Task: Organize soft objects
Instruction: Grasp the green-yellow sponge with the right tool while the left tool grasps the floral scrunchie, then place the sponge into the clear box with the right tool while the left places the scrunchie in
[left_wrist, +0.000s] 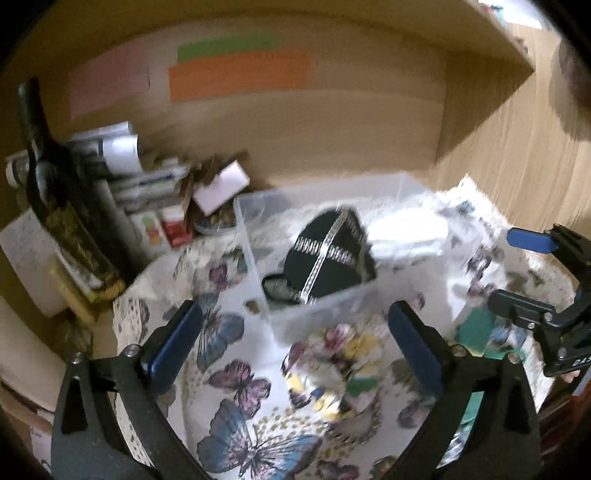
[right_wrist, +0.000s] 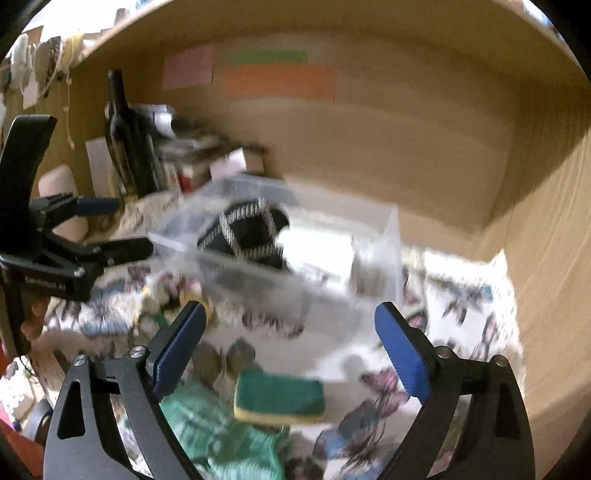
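Both grippers empty over the butterfly cloth; sorting part done.

The left gripper (left_wrist: 295, 347) and right gripper (right_wrist: 290, 347) both stood wide open, holding nothing. The clear bin (left_wrist: 255, 236), toward the back edge of the butterfly cloth (left_wrist: 236, 376), already held a black trimmed item (left_wrist: 328, 258). A floral bundle (left_wrist: 332, 369) lay just before the bin's front wall, between the left fingers. A green sponge (right_wrist: 279, 397) and a teal knit cloth (right_wrist: 221, 432) lay near the front edge. Judged step: choosing the next pick. The right gripper would need to descend and close on the sponge.
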